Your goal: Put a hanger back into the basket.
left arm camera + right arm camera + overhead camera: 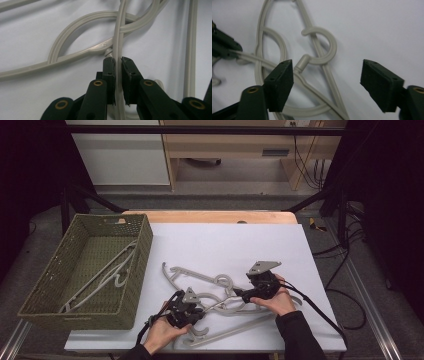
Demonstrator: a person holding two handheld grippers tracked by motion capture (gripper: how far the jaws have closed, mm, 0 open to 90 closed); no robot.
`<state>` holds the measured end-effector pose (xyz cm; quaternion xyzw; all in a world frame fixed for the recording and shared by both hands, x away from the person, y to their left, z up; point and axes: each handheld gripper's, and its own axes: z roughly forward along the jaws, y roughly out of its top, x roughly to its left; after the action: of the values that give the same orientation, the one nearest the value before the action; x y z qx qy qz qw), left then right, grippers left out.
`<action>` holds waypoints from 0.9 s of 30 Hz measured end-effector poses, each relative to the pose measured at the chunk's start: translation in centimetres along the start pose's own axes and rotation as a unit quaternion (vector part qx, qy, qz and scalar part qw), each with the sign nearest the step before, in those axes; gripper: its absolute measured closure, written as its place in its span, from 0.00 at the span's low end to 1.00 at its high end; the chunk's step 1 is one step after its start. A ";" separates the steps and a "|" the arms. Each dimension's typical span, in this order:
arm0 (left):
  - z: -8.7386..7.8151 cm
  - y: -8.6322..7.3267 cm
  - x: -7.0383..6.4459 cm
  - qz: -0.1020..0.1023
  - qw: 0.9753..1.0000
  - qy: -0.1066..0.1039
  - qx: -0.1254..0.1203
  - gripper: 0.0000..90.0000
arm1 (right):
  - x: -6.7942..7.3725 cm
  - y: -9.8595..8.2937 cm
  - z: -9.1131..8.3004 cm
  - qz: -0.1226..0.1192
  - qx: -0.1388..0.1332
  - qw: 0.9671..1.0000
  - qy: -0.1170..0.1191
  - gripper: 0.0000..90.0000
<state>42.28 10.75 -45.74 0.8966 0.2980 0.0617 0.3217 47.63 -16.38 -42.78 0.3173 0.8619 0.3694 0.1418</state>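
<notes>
High view: green basket [45, 285] holds one grey hanger [102, 272]; right of basket, tangled hangers [215, 292] lie on table. Left gripper [118, 65] clamps one hanger bar; right gripper [327, 82] gapes wide, empty.

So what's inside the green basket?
Inside the green basket lies one pale grey hanger, flat on the bottom. The near wall hides the front strip of the floor, so anything there cannot be seen.

The desk [225, 240] — white-topped — carries a green woven basket [137, 270] at left and tangled grey hangers [200, 277] near its front edge.
</notes>
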 end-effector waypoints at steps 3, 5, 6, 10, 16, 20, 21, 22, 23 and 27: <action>-0.1 0.1 0.2 0.006 1.000 -0.004 0.005 0.91 | 0.2 -0.3 0.2 -0.014 0.025 0.999 0.014 0.40; -0.2 0.1 0.2 0.010 1.000 -0.007 0.005 0.91 | 0.3 -0.5 0.2 -0.027 0.032 0.999 0.020 0.44; -0.3 0.1 0.3 0.012 1.000 -0.010 0.005 0.91 | 0.3 -0.5 0.1 -0.028 0.039 0.999 0.024 0.47; -0.7 0.3 0.2 0.018 1.000 -0.010 0.004 0.91 | -0.3 -1.0 -0.5 -0.026 0.053 0.998 0.034 0.58; -0.8 0.3 0.4 0.019 1.000 -0.014 0.005 0.91 | -1.0 -2.5 -1.0 -0.027 0.070 0.997 0.032 0.62; -0.7 0.3 0.4 0.021 1.000 -0.015 0.011 0.91 | -1.4 -3.2 -0.9 -0.039 0.093 0.994 0.028 0.65; -0.6 0.3 0.4 0.019 1.000 -0.014 0.010 0.91 | -1.4 -3.3 -0.7 -0.040 0.102 0.994 0.024 0.66; -0.5 0.3 0.5 0.020 1.000 -0.015 0.013 0.91 | -1.5 -3.4 -0.5 -0.048 0.105 0.993 0.022 0.68; -0.5 0.3 0.5 0.019 1.000 -0.016 0.011 0.91 | -1.4 -3.4 -0.4 -0.047 0.110 0.993 0.017 0.72; -0.5 0.3 0.5 0.018 1.000 -0.016 0.012 0.91 | -1.7 -3.3 -0.6 -0.050 0.102 0.993 0.020 0.80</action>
<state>42.72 11.16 -45.17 0.9065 0.2770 0.0493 0.3149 47.16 -19.57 -44.72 0.2794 0.9125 0.2782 0.1090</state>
